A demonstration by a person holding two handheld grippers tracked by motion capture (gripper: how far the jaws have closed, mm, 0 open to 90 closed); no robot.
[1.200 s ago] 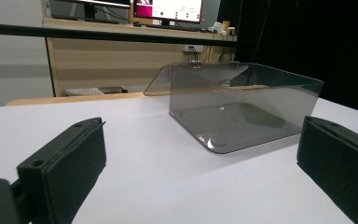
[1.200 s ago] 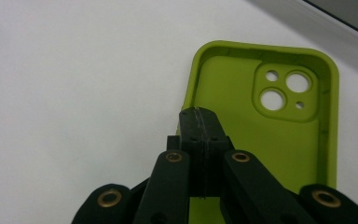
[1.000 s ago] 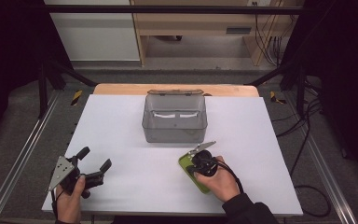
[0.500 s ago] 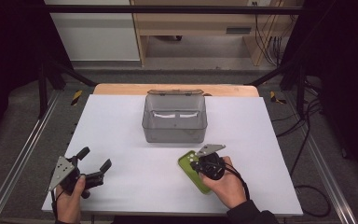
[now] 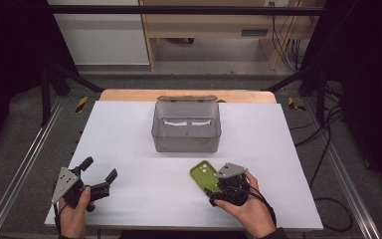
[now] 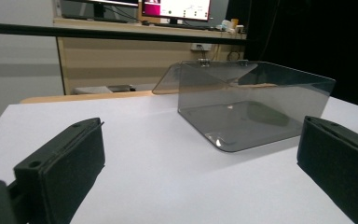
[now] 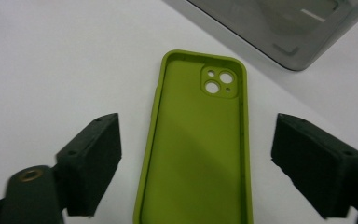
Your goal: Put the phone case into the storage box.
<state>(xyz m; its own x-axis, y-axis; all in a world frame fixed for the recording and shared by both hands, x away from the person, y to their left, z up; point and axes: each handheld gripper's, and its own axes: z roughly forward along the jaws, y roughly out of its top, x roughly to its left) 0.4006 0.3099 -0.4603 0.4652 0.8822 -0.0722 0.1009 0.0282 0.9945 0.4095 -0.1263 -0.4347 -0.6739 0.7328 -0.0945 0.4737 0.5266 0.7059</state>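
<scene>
In the high view, a white rectangular table [image 5: 129,149] carries a smoky grey see-through plastic box [image 5: 186,127] with its hinged lid tipped back, standing near the centre toward twelve o'clock. The olive-green soft phone case [image 5: 203,175] lies flat on the table at about five o'clock from the box, well apart from it, hollow side up with the camera cut-out at its far end. The right gripper [image 5: 218,191] hangs over the near end of the case, held by the person's right hand [image 5: 246,209]; a grey three-cornered plate sits on top of it. The left gripper [image 5: 99,175] sits near the table's seven o'clock corner in the person's left hand [image 5: 72,211], its jaws spread wide with nothing between them, pointing toward two o'clock.

In the left gripper view, the two black jaws stand far apart at the lower corners, bare tabletop between them. The grey box sits ahead at about one o'clock, well apart from the jaws, its lid raised behind it.

In the right gripper view, the jaws are spread wide on either side of the green case, one at nine o'clock and one at three o'clock of it, neither touching it. The case runs lengthwise between them, its camera holes toward twelve o'clock. A corner of the grey box shows at one o'clock, near the case's top end.
</scene>
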